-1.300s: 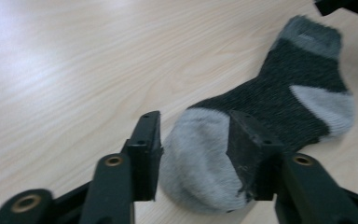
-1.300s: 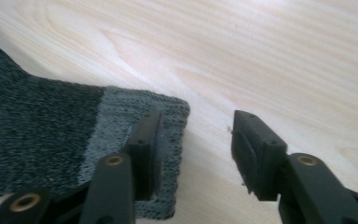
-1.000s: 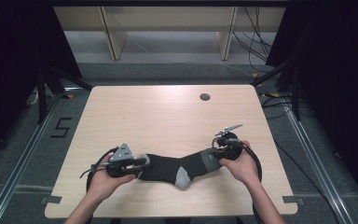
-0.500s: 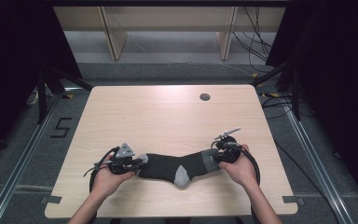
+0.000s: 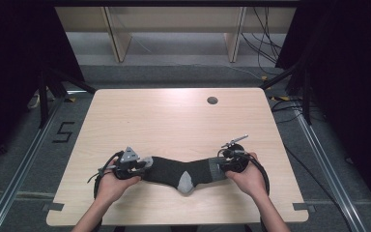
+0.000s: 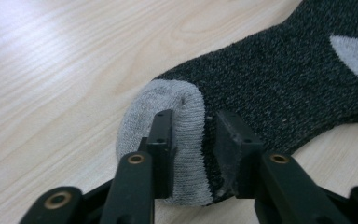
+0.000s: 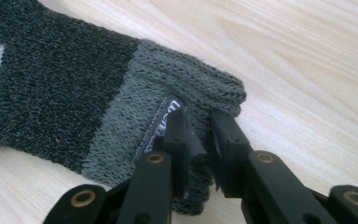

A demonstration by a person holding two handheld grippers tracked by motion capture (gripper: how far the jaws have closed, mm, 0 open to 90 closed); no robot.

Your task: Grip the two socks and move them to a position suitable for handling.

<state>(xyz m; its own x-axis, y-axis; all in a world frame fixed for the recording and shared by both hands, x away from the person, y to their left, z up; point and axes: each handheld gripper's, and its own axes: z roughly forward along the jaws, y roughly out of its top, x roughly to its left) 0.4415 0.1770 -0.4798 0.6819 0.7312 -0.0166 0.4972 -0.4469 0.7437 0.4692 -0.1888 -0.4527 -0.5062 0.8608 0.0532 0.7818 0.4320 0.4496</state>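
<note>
Both hands have drawn slightly nearer since a second ago, carrying the sock along. One dark sock (image 5: 181, 172) lies stretched left to right at the near edge of the counter (image 5: 174, 116). Two grippers hold it: the left gripper (image 5: 134, 165) has its fingers (image 6: 162, 140) closed on the pale toe, the right gripper (image 5: 229, 162) pinches the grey cuff. The right gripper view reveals a small label (image 7: 161, 123) sewn on the cuff; the high view shows one grey heel patch.

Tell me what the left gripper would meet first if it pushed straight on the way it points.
The left gripper is already clamped on the light grey toe of the dark sock, so it would push into the sock's foot straight away, probably bunching it toward the right gripper.
</note>
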